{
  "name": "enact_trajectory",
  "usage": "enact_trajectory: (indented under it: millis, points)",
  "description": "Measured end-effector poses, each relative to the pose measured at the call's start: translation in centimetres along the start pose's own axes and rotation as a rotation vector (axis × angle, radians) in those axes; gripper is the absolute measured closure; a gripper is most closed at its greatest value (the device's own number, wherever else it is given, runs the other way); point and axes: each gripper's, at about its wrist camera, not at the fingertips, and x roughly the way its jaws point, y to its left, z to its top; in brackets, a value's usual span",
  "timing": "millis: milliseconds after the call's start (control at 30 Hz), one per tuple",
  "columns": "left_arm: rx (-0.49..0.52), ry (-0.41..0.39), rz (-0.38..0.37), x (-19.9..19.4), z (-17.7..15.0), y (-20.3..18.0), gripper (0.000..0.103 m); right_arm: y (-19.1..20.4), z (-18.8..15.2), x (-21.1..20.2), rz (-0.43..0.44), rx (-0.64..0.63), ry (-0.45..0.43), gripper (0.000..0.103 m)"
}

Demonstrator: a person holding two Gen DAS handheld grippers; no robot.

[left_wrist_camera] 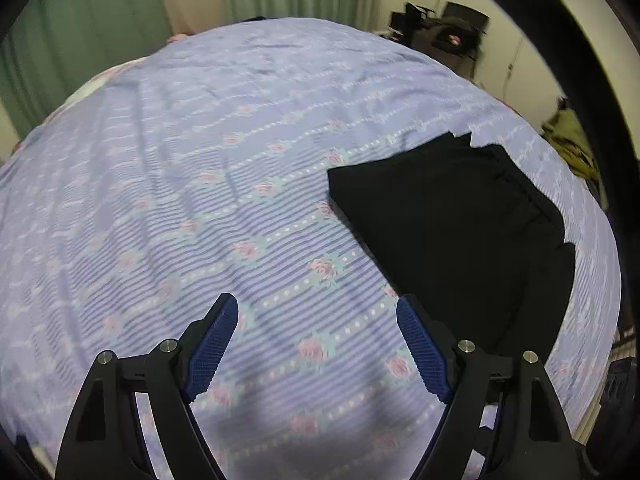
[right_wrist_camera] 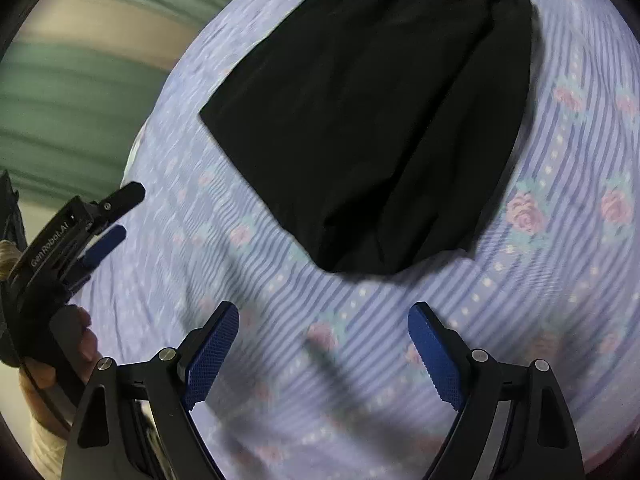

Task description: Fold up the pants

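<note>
Blue pads [right_wrist_camera: 212, 350] of the right gripper [right_wrist_camera: 324, 344] are spread, nothing between; the left gripper [left_wrist_camera: 316, 334] likewise gapes. Black pants [right_wrist_camera: 360, 120], part-folded, lie beyond both jaws; the near edge is best pinched at two corners.

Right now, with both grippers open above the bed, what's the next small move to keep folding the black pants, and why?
Probably bring the right gripper forward and down to the near edge of the black pants. Both the right and the left gripper are open and empty over the bedspread, touching nothing, and the pants lie flat, partly folded, ahead of the right one, so that edge looks like the closest thing to grab.
</note>
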Motion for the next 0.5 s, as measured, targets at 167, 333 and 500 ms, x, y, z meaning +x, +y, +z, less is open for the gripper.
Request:
enact_trajectory:
  millis: [167,333,500]
  points:
    - [0.027,0.013,-0.091,2.8,1.4,0.3,0.021,-0.8,-0.1,0.7,0.004,0.085,-0.065,0.016]
    - [-0.013,0.018,-0.263,5.7,3.8,0.7,0.022,-0.1,1.3,0.9,0.029,0.109,-0.157,0.016]
    - [-0.159,0.051,-0.405,10.4,6.6,1.5,0.024,-0.1,2.2,1.0,0.035,0.166,-0.205,0.016]
